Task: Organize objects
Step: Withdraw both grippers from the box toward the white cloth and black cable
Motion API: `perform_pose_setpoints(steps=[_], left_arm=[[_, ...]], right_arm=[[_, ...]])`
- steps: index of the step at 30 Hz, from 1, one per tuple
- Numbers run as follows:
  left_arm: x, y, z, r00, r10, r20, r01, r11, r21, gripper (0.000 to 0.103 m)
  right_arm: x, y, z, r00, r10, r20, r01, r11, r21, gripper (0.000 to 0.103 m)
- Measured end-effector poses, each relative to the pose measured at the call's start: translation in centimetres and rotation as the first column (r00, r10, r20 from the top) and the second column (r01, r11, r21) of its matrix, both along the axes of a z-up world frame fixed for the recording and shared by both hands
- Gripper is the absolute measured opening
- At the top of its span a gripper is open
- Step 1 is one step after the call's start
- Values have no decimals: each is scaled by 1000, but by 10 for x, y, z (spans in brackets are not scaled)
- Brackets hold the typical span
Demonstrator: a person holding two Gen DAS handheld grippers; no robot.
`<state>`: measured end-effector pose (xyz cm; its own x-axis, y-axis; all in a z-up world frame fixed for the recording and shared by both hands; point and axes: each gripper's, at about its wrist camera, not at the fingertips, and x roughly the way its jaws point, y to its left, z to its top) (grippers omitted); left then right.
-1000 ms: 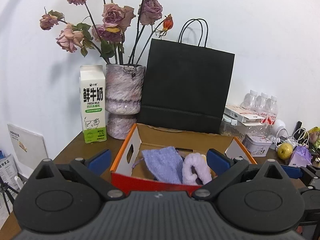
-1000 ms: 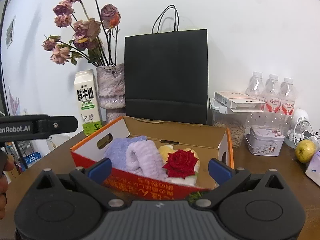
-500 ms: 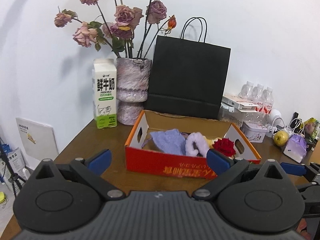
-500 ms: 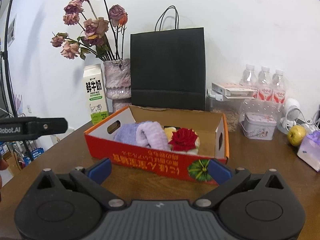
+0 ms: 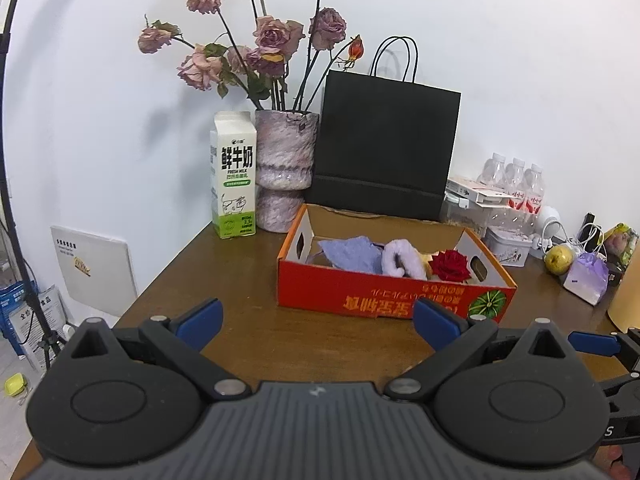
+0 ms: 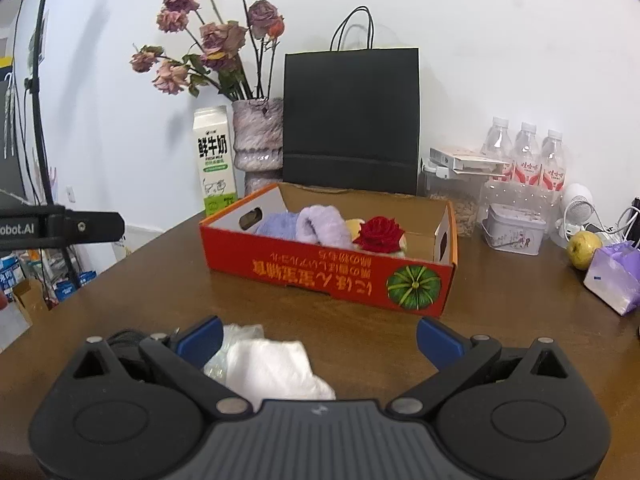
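White wall stands behind a brown wooden table [image 6: 240, 292]; against this wall I see a black paper bag [image 6: 351, 120], a vase with dried roses [image 6: 258, 136] and a milk carton [image 6: 214, 160] on its left side. On the table, in front of the bag, lies an open orange cardboard box [image 6: 320, 268]; inside it are a blue-purple cloth [image 5: 352, 254], a rolled lilac towel [image 6: 322, 226] and a red rose [image 6: 379, 234], close together. My left gripper [image 5: 318, 320] hangs above the bare table with fingers wide apart and nothing between them; the box is beyond its tips. My right gripper [image 6: 320, 340] is also spread apart; a white cloth with crinkled plastic [image 6: 268, 364] lies on the table near its left finger, not clamped. At the right I see three water bottles [image 6: 524, 152], a small tin [image 6: 514, 228] and a yellow-green apple [image 6: 584, 248].
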<state>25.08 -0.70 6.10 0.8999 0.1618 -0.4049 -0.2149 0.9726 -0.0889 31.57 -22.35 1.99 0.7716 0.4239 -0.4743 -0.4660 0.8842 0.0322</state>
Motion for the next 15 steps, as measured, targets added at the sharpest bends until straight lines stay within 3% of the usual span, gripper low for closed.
perform_pose_setpoints(steps=[15], left_arm=[[-43,10,-15,999,41,-36,-40,999,14,103]], right_arm=[[-43,-4,-18,999,27,-29,-28,999,-25,103]])
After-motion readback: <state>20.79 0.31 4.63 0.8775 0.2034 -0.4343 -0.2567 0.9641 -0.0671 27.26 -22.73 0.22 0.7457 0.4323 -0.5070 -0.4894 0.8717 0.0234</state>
